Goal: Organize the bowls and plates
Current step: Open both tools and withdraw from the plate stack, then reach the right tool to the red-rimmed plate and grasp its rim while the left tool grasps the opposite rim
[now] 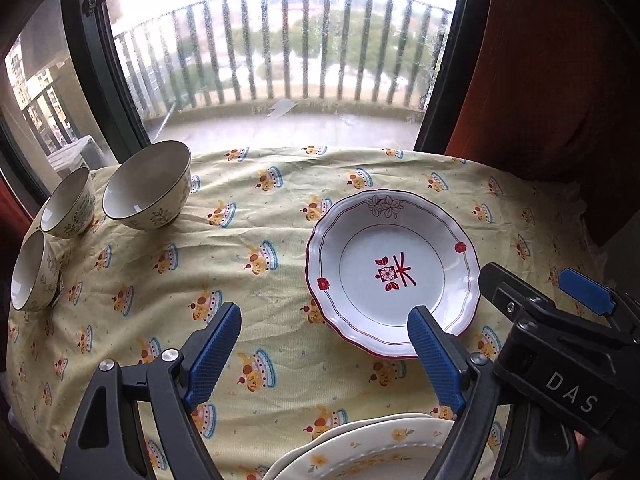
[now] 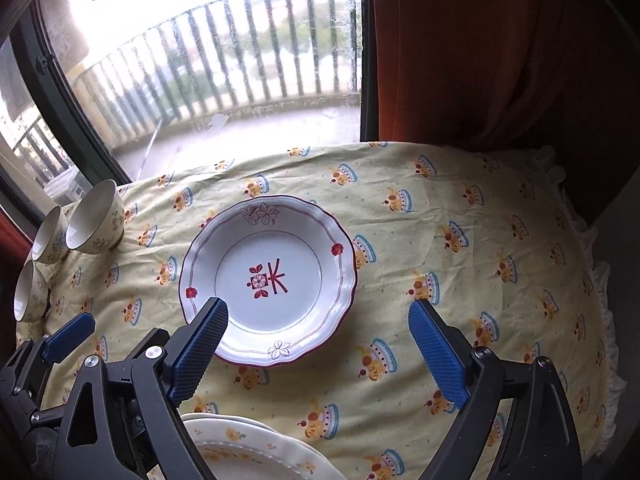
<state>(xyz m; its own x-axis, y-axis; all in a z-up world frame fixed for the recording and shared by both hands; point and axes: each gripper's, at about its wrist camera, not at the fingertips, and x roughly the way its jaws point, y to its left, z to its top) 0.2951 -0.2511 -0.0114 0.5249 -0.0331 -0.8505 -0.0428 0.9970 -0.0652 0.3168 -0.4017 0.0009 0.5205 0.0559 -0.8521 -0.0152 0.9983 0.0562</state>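
Yellow patterned tablecloth (image 2: 460,208) over table by balcony window (image 1: 280,60), red curtain (image 2: 500,60) at right. White plate with red flower motif (image 2: 268,280) flat mid-table, alone. Three cream bowls (image 1: 148,184) clustered at far left edge, upright, touching or nearly so, not nested. Cream yellow-flowered plate stack (image 1: 380,452) at near edge, at least two rims visible, below both tools.

Left gripper (image 1: 324,320) spread wide, nothing between pads, hovering over bare cloth; right finger overlaps red-motif plate's near rim in view, contact not clear. Right gripper (image 2: 320,320) also spread wide, empty; left finger over plate's near-left rim, right finger over cloth beside it.

Probable step: pick up red-motif plate, move onto near stack. Plate lying flat, rim low, so best to tilt one finger under scalloped rim, other on top surface, and pinch near edge. Glazed surface likely slippery; firm closure, slow lift, keep level. Lower centred on stack, release only once seated. Bowls afterwards: nest, keeping clear of table edge, tip-off risk there.
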